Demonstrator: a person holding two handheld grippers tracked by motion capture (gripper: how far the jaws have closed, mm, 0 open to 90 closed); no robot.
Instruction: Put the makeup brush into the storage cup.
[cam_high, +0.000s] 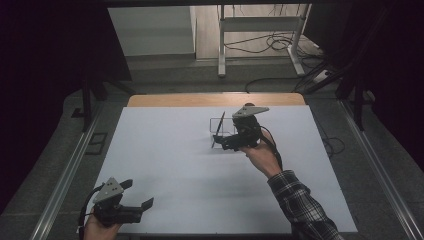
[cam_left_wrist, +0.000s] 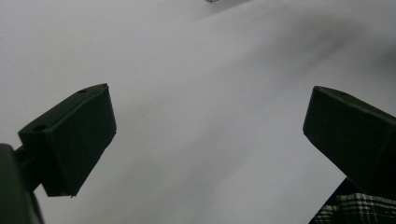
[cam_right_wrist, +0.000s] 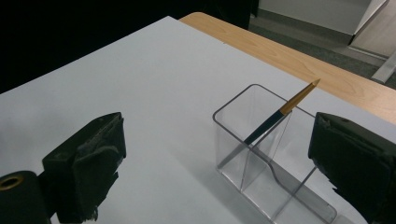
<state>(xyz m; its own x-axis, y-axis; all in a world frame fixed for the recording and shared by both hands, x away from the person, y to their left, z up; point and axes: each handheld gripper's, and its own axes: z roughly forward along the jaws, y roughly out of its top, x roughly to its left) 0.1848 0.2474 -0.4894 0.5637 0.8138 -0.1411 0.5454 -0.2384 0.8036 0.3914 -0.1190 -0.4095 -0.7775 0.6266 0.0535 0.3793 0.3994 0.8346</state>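
Covering the bench (cam_high: 165, 165), a white sheet carries a clear holder (cam_right_wrist: 261, 158) at upper centre, a brush (cam_right_wrist: 275, 119) leaning inside. Right gripper (cam_high: 220, 141) hovers beside it, jaws apart; left gripper (cam_high: 140, 195), lower left, gapes too.

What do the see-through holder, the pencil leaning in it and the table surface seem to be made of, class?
Holder: probably clear acrylic or similar plastic, glossy; you see the table through its bent walls.
Pencil: likely wood, with a dark painted shaft and tan upper end.
Table: a matte white sheet, possibly paper or laminate, over a board with a wood-grain edge.
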